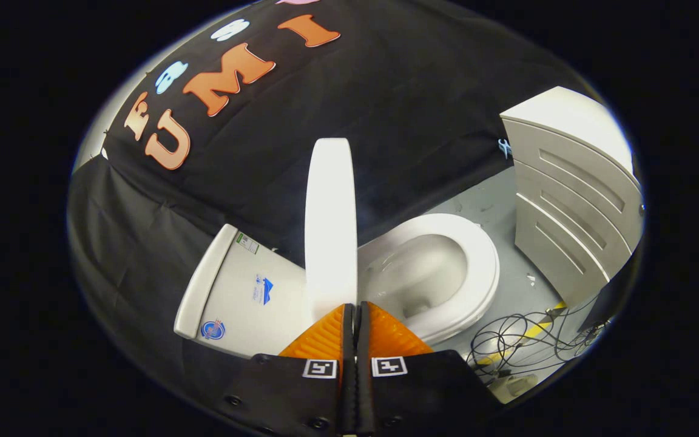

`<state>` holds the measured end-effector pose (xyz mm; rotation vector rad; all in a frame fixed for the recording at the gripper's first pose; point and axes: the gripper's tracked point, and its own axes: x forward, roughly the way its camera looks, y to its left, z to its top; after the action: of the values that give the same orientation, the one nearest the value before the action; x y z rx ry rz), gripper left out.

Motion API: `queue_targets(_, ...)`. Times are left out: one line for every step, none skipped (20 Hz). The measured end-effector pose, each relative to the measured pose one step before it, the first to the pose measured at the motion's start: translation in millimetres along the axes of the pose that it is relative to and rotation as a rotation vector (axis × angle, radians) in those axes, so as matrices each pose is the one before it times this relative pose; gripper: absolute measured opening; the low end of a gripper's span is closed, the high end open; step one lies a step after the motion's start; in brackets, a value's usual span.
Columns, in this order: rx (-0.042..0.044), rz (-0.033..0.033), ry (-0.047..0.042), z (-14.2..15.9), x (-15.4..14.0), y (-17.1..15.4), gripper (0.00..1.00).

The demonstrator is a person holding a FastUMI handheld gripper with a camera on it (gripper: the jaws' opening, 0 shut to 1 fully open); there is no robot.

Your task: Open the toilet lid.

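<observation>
A white toilet stands against the black cloth wall. Its lid (329,218) is raised upright, seen edge-on, just ahead of my fingertips. To one side of the lid lies the open seat ring (483,267) with the bowl (428,273) showing inside it. On the other side sits the white tank (246,297) with stickers on it. My gripper (355,308) is shut, its two fingers pressed together with nothing between them, and their tips sit right at the lower edge of the lid.
A white cabinet (574,200) with slatted drawer fronts stands beyond the bowl on the grey floor (495,206). A tangle of black cables (525,343) and a yellow floor strip lie near the cabinet's foot.
</observation>
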<state>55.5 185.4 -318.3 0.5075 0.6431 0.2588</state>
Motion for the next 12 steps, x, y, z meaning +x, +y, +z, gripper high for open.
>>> queue_targets(-0.01231,-0.00152,-0.00408,0.73,-0.09,4.0,0.07)
queue_targets(-0.01599,-0.00333,-0.0037,0.2,-1.6,1.48,0.07)
queue_targets(-0.01321,-0.00234,-0.00312,-0.05,-0.9,5.96,0.07)
queue_targets(-0.01125,-0.00088,-0.00339,-0.23,0.34,6.38,0.07)
queue_targets(-0.0095,-0.00142,-0.00239,0.12,0.21,6.07,0.07)
queue_targets(-0.01256,-0.00233,-0.00309,0.36,-0.95,5.71,0.07)
queue_targets(-0.01491,-0.00124,-0.00254,0.14,0.17,5.48,0.07)
queue_targets(-0.01324,-0.00151,-0.00076,-0.48,-0.11,6.18,0.07)
queue_targets(-0.0122,-0.00065,0.00175,-1.03,-0.47,5.67,0.07)
queue_targets(-0.01237,-0.00107,-0.00213,1.32,-0.88,5.68,0.07)
queue_targets(-0.01614,-0.00098,-0.00055,-0.04,0.18,5.47,0.07)
queue_targets(-0.01594,-0.00239,-0.00233,0.04,-0.49,4.37,0.07)
